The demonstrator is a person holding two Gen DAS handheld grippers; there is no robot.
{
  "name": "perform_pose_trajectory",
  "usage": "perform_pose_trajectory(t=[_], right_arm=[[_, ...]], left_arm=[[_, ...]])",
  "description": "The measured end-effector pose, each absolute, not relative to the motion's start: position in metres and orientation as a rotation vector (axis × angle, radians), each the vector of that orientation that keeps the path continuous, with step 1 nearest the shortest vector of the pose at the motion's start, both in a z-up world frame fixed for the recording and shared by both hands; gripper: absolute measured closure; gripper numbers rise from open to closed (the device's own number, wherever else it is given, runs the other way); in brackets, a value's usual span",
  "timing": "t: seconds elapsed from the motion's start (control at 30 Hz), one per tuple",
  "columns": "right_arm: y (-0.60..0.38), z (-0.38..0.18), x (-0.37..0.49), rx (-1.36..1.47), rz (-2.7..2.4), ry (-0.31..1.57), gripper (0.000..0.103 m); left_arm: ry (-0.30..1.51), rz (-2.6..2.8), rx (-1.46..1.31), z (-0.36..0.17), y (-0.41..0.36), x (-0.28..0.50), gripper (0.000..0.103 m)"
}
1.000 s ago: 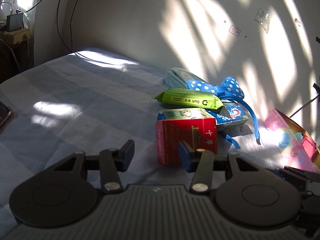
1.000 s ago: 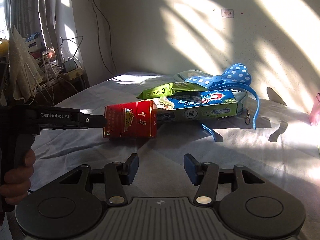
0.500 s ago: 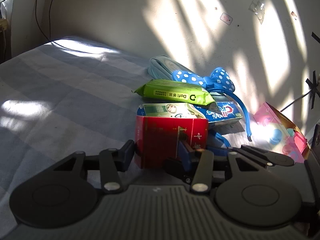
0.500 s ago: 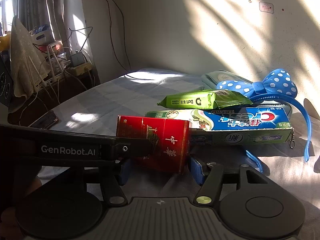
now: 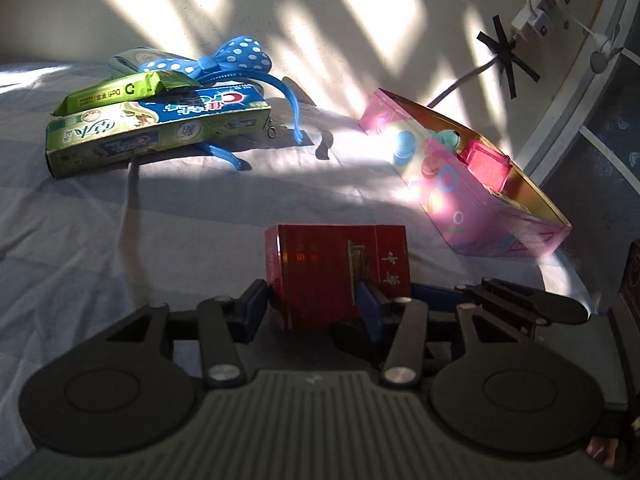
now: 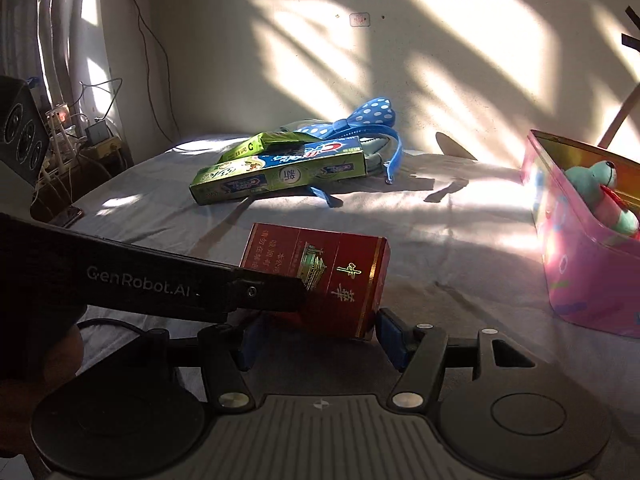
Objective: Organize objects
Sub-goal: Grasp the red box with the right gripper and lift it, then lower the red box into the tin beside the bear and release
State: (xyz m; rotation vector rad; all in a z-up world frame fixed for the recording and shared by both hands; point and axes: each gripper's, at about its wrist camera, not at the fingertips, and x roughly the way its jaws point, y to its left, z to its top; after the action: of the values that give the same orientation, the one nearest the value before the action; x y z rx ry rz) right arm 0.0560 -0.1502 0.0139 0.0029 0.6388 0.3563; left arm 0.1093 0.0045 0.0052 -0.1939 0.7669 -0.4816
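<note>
A red carton with gold characters (image 5: 340,268) (image 6: 320,272) hangs above the grey sheet between both grippers. My left gripper (image 5: 312,304) is shut on it, one finger against each side. My right gripper (image 6: 316,336) has its blue pads around the carton's other end, touching or nearly so. The pink box (image 5: 472,184) (image 6: 584,240), open at the top, holds a teal plush toy (image 6: 600,184) and a pink item.
A green-and-blue toothpaste box (image 5: 156,124) (image 6: 280,172), a green wipes pack (image 5: 120,92) and a blue polka-dot bow headband (image 5: 224,60) lie in a pile by the wall. A phone (image 6: 66,216) lies at the bed's left edge. Cables and a shelf stand at the left.
The red carton has been lifted off the pile and carried right, toward the pink box. The left gripper closed on it; the right gripper came up around its other end.
</note>
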Motion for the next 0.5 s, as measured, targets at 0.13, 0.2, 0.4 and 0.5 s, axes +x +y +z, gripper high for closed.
perform_pose_trajectory(t=[0.13, 0.2, 0.4, 0.5], right_arm=[[-0.181, 0.014, 0.032, 0.029, 0.283, 0.632, 0.044], [-0.198, 0.012, 0.024, 0.054, 0.261, 0.628, 0.044], [-0.213, 0.004, 0.018, 0.083, 0.261, 0.614, 0.039], [-0.215, 0.009, 0.013, 0.082, 0.244, 0.559, 0.040]], left_arm=[[0.791, -0.570, -0.128, 0.004, -0.038, 0.102, 0.049], [0.800, -0.596, -0.105, 0.004, -0.054, 0.100, 0.046], [0.801, -0.585, -0.056, 0.004, -0.083, 0.098, 0.041], [0.782, -0.580, -0.033, 0.015, -0.089, 0.095, 0.042]])
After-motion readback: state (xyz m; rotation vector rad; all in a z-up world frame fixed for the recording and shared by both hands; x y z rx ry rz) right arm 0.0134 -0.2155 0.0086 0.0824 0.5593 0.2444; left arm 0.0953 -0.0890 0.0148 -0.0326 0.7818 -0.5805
